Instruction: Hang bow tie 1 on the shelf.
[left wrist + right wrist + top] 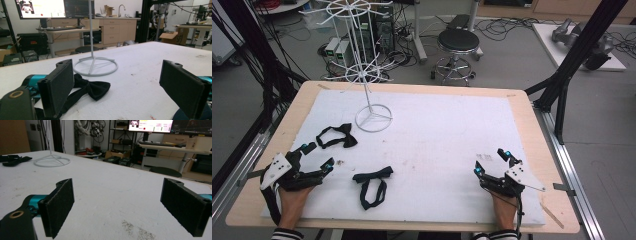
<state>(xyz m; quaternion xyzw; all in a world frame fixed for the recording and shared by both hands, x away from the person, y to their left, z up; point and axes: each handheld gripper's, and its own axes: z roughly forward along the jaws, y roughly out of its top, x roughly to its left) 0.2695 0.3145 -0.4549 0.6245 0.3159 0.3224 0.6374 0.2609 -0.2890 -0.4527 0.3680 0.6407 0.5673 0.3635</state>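
Two black bow ties lie on the white mat. One bow tie is at the left, just ahead of my left gripper, and it appears behind the left jaw in the left gripper view. The other bow tie lies nearer the front, to the right of that gripper. A white wire display stand rises at the back left, its ring base on the mat. Both grippers rest on the mat with jaws wide apart and nothing between them. My right gripper sits at the front right.
The white mat covers most of a wooden table. Beyond the table stand a black stool, cables and black frame posts. A thin wooden stick lies at the front right corner.
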